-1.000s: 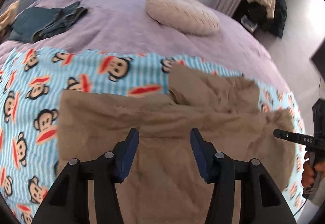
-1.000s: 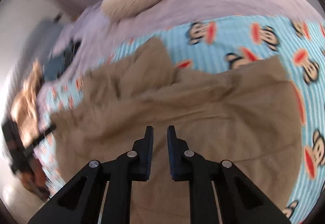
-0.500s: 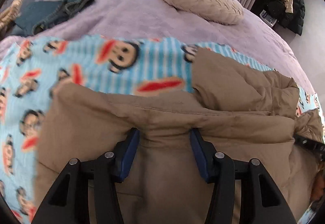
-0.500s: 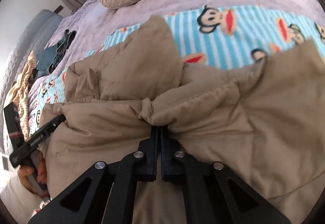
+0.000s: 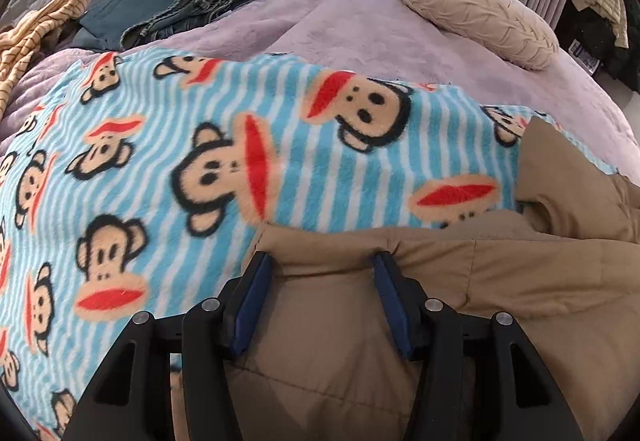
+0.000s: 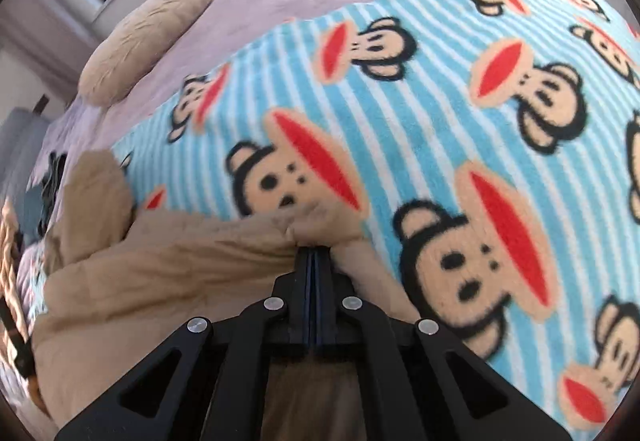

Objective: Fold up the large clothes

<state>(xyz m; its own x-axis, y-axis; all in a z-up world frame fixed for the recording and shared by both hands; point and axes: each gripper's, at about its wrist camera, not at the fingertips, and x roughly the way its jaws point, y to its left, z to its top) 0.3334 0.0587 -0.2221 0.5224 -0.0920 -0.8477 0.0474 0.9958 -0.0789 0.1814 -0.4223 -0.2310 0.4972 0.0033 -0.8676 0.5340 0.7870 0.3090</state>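
A large tan padded garment (image 5: 500, 281) lies on a blue striped monkey-print blanket (image 5: 200, 161) on the bed. My left gripper (image 5: 322, 261) is open, its two blue-padded fingers straddling the garment's far edge. In the right wrist view the same tan garment (image 6: 160, 273) bunches to the left, and my right gripper (image 6: 314, 253) is shut on a pinched fold of its edge, held over the monkey blanket (image 6: 460, 121).
A purple bedspread (image 5: 340, 21) covers the bed. A beige pillow (image 5: 476, 13) lies at the far right. Dark jeans (image 5: 188, 9) and a striped yellow cloth (image 5: 36, 29) lie at the far left. Dark clothes (image 5: 600, 13) hang by the curtain.
The right gripper closed on the garment's edge and pulled it across, baring more blanket. The left gripper came down onto the garment's edge, still open, and the garment shifted right in its view.
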